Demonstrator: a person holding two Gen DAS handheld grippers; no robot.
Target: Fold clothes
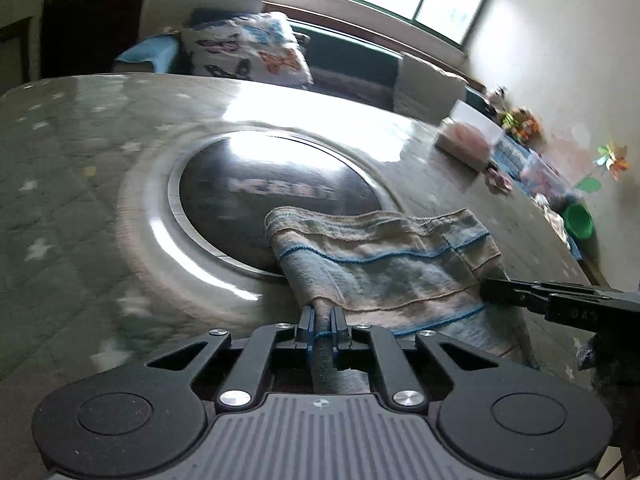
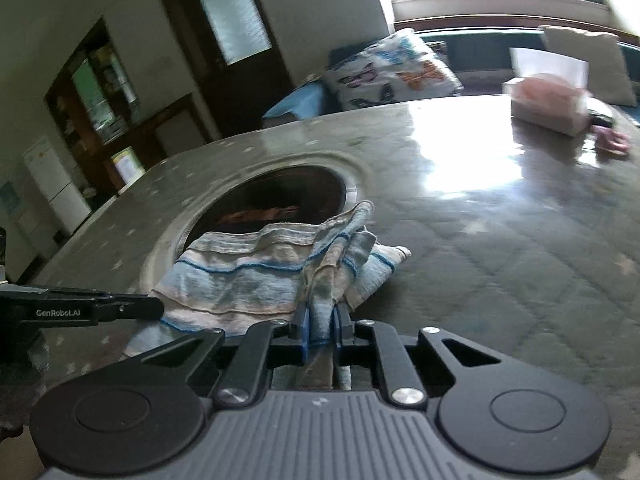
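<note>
on the table, we hold a striped cloth by two corners.

the striped cloth (image 1: pixel 384 264) lies on the table (image 1: pixel 80 184), its far edge over the dark round inset (image 1: pixel 256 184). our left gripper (image 1: pixel 323 320) and right gripper (image 2: pixel 322 318) are each clenched on a bunched corner. farther off we see a tissue box (image 2: pixel 548 108) and a butterfly cushion (image 1: pixel 248 50).

Striped towel (image 1: pixel 384 264), rumpled, on table
</note>
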